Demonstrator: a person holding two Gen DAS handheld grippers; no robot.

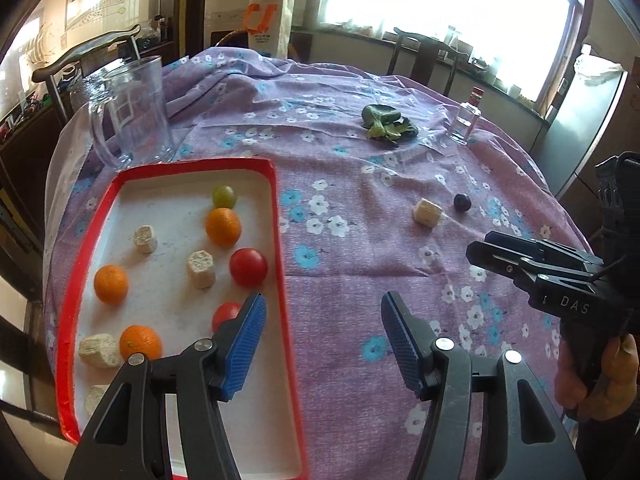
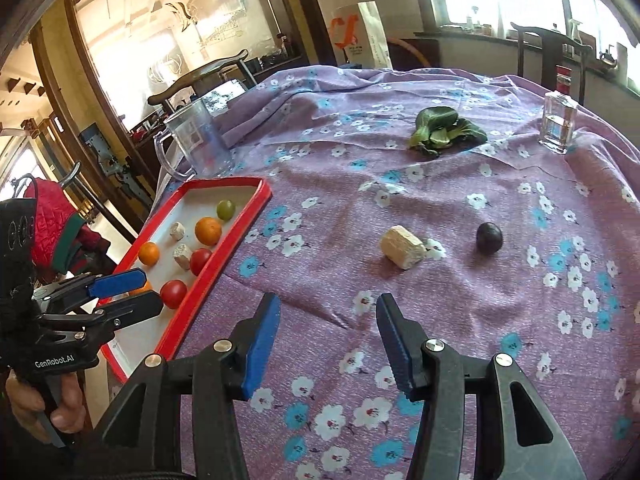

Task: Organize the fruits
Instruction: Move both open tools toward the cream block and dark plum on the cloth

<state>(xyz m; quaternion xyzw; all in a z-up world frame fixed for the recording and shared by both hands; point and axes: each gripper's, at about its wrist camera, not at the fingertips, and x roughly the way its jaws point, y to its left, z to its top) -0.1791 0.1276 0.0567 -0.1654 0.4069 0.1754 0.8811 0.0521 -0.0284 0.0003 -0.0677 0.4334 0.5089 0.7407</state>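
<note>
Left gripper (image 1: 322, 336) fingers spread wide, right gripper (image 2: 328, 340) likewise, both seemingly empty
</note>
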